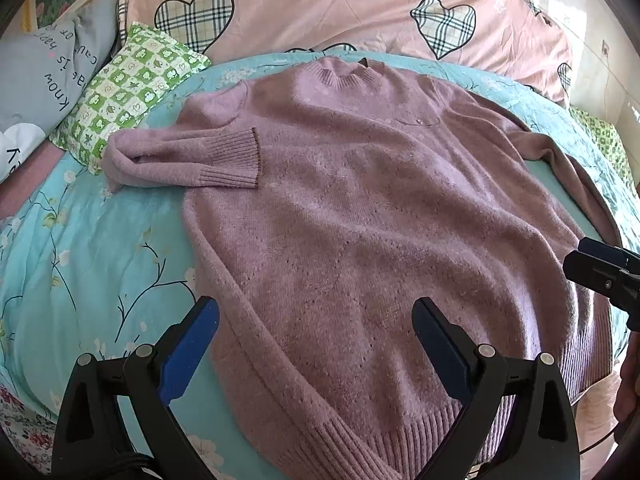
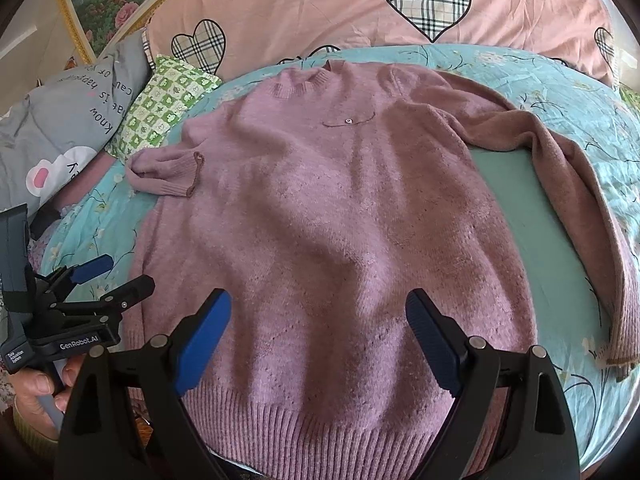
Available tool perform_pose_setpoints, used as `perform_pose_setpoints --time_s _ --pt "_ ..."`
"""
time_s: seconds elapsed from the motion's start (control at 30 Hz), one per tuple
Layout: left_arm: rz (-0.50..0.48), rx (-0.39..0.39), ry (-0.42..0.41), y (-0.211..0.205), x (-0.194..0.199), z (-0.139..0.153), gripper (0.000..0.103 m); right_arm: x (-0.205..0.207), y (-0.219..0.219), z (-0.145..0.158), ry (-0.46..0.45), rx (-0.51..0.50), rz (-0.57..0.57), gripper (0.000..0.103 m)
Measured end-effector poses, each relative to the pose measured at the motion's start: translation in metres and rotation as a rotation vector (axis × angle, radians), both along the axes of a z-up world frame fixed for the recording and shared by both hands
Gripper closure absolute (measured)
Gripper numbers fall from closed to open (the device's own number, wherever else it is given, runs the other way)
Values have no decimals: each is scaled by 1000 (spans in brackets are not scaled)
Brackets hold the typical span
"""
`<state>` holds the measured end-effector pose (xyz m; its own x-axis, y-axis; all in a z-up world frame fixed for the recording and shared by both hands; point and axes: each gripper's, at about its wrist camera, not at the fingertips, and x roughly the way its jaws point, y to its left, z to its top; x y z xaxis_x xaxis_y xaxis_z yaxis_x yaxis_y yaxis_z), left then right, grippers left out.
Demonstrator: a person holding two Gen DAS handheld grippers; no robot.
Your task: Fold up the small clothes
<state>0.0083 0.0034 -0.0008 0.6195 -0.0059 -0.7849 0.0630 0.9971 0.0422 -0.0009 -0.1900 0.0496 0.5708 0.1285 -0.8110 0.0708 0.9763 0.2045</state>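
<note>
Daylight is bright and even; my claws cast soft shadows on the sweater [image 2: 320, 208]. Both views are sharp. Fisheye distortion bends the edges, and corners are black.

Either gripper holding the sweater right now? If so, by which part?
Nothing held. Left gripper and right gripper both hover open above the pink sweater, near its hem.

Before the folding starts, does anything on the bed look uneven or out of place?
The pink sweater lies flat, but its sleeves do not match: the left sleeve is doubled back with its cuff on the body, while the right sleeve trails out over the floral bedspread.
</note>
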Motion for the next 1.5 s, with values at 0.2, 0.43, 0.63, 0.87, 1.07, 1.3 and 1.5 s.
perform_pose_setpoints --time_s 0.2,0.43,0.63,0.87,1.07,1.3,1.5 --pt "0 6 9 0 2 1 5 2 1 0 3 -2 -2 14" --pt "4 4 43 -1 4 1 5 3 1 0 4 -1 -3 14" --pt "3 1 23 -1 4 2 5 5 -1 -1 2 5 -6 14" --pt "1 -4 18 -2 4 2 5 4 -3 -1 5 8 -8 14" --pt "2 -13 28 -2 4 2 5 4 -2 -1 6 8 -9 14" --pt "2 0 19 -3 3 2 5 3 -3 -1 3 8 -14 14" --pt "7 -9 19 -2 4 1 5 -3 -16 3 -3 13 -53 14"
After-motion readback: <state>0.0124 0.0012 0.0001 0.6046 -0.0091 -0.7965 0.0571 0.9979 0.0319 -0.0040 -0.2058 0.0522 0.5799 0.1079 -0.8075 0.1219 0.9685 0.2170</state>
